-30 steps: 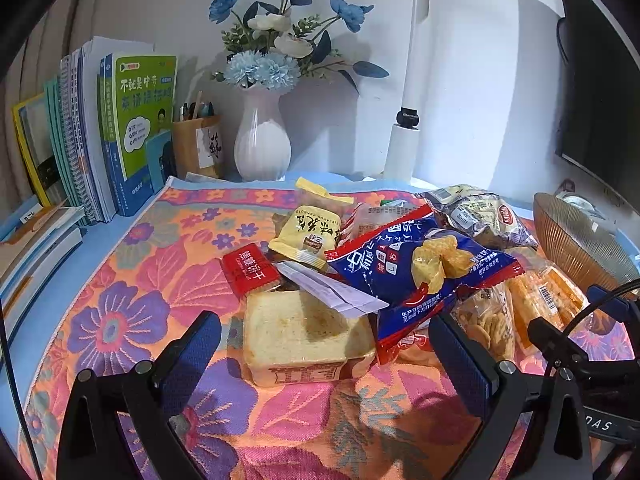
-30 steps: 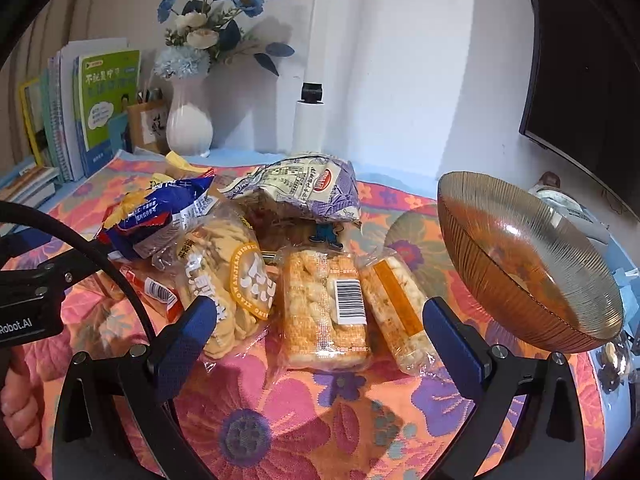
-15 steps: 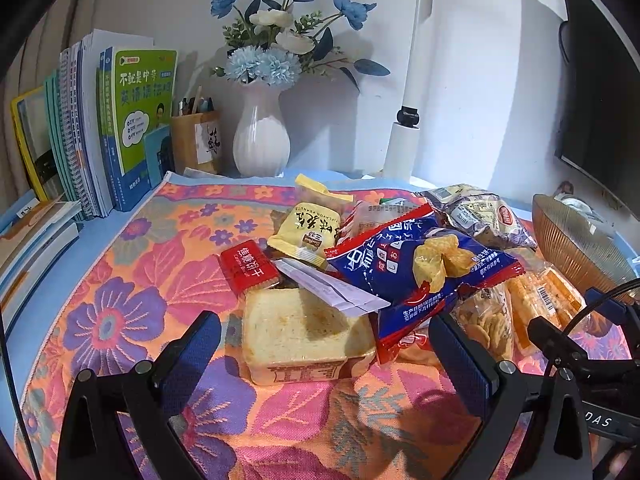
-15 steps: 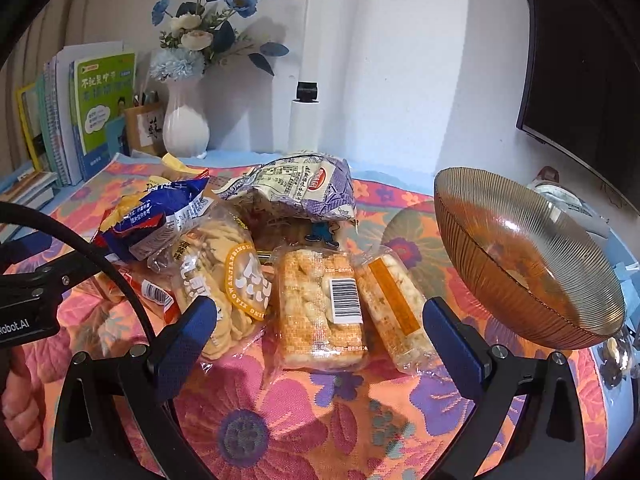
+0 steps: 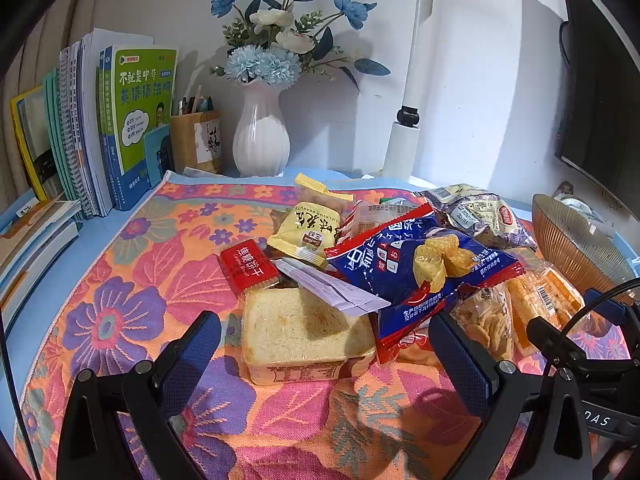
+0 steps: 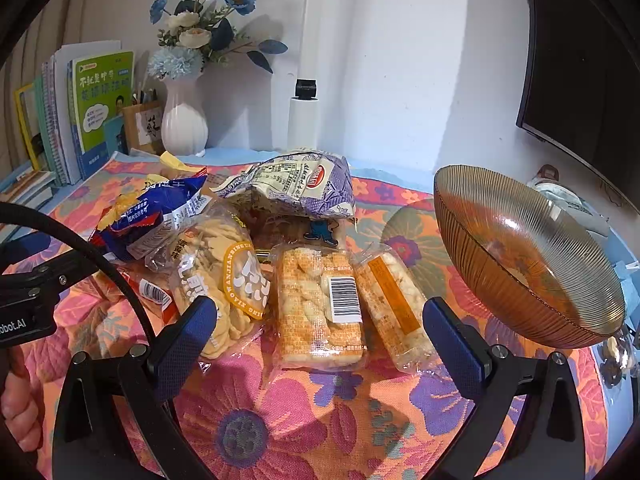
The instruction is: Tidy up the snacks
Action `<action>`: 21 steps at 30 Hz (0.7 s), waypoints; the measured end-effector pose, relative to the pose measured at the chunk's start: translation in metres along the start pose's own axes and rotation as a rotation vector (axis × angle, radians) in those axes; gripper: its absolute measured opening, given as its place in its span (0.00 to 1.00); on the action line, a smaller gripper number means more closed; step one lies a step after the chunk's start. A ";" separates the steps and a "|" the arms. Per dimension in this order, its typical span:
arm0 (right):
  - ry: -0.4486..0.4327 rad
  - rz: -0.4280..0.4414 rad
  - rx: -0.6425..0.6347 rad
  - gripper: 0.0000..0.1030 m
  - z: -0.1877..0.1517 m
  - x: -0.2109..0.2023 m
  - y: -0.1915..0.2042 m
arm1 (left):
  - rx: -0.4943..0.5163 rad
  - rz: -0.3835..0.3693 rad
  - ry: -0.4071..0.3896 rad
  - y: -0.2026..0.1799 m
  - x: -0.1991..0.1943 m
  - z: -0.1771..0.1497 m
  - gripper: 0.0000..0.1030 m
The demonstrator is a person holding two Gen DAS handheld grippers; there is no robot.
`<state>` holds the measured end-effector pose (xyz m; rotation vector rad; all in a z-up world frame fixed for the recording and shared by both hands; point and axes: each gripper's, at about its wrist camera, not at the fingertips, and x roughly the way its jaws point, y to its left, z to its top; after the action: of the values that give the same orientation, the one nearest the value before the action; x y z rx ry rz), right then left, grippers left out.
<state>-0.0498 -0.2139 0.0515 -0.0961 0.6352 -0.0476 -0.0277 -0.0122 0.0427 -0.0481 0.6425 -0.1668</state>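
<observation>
Both claws gape wide and empty over the flowered table. The right claw faces the clear-wrapped orange cracker pack, lengthwise between its jaws; the ribbed amber glass bowl stands to its right. The left claw faces the wrapped bread slice.

Both wrist views sit low and near, facing the far wall, the left over the sandwich pack, the right beside the glass bowl, sharing the blue chip bag and white vase.
</observation>
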 end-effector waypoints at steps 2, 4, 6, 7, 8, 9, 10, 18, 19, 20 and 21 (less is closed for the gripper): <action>0.000 0.000 0.000 1.00 0.000 0.000 0.000 | 0.000 0.000 0.000 0.000 0.000 0.000 1.00; 0.001 -0.001 -0.001 1.00 0.000 0.000 0.000 | 0.000 0.001 0.000 0.000 0.000 0.000 1.00; 0.002 -0.003 -0.001 1.00 0.000 0.000 0.001 | 0.000 0.000 -0.001 0.000 0.000 0.000 1.00; 0.002 -0.004 0.000 1.00 0.000 0.000 0.001 | 0.000 0.001 -0.001 0.000 0.000 0.000 1.00; 0.001 -0.004 0.000 1.00 0.000 0.000 0.001 | 0.000 0.001 0.000 0.000 0.000 0.000 1.00; 0.002 -0.004 0.000 1.00 0.000 0.000 0.001 | 0.000 0.000 0.000 0.000 0.000 0.000 1.00; 0.002 -0.003 -0.001 1.00 0.000 0.001 0.001 | 0.000 0.000 0.000 0.000 0.000 0.000 1.00; -0.055 0.021 0.035 1.00 -0.001 -0.011 -0.007 | -0.024 -0.058 -0.019 0.005 -0.006 0.003 1.00; -0.064 0.038 0.039 1.00 -0.001 -0.014 -0.009 | -0.028 -0.086 -0.018 0.007 -0.008 0.005 1.00; -0.069 0.072 0.037 1.00 0.000 -0.018 -0.011 | -0.022 -0.110 -0.015 0.009 -0.012 0.008 1.00; -0.071 0.097 0.033 1.00 0.000 -0.022 -0.013 | -0.012 -0.117 -0.014 0.009 -0.014 0.010 1.00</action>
<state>-0.0679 -0.2250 0.0656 -0.0344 0.5675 0.0389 -0.0319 -0.0009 0.0578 -0.0983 0.6267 -0.2753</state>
